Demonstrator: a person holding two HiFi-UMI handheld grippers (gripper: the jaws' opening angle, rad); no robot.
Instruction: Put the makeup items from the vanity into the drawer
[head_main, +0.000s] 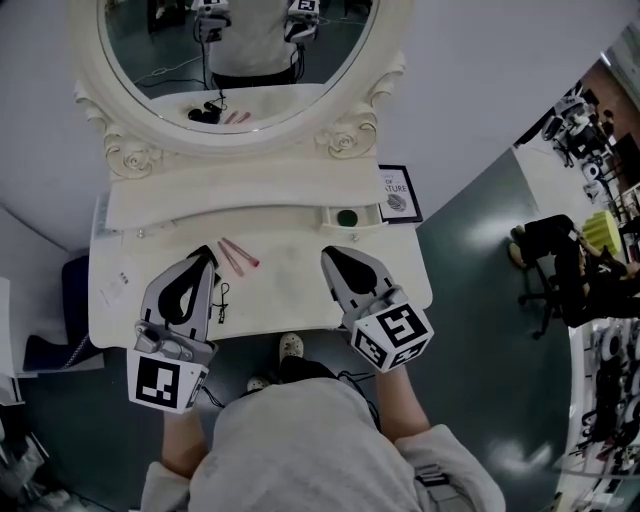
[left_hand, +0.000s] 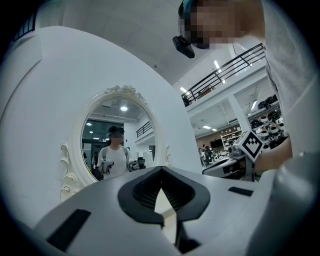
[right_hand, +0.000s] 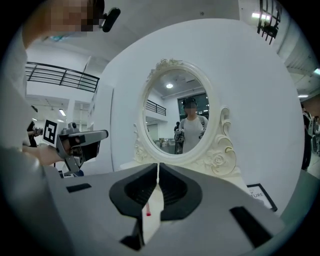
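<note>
Two pink makeup pencils (head_main: 238, 256) lie side by side on the white vanity top (head_main: 290, 275), left of its middle. A small black makeup tool (head_main: 222, 300) lies nearer the front edge. My left gripper (head_main: 208, 252) hovers over the left part of the top, its tip just left of the pencils, jaws shut and empty (left_hand: 160, 170). Over the right part, my right gripper (head_main: 328, 254) is also shut with nothing in it (right_hand: 158, 166). A pink pencil end (right_hand: 148, 212) shows below, through the gap behind its tips. I see no open drawer.
The oval mirror (head_main: 240, 50) in its carved white frame stands at the back. A raised shelf holds a shallow tray with a green round thing (head_main: 347, 217). A framed card (head_main: 398, 193) leans at the back right. A seated person (head_main: 560, 270) is far right.
</note>
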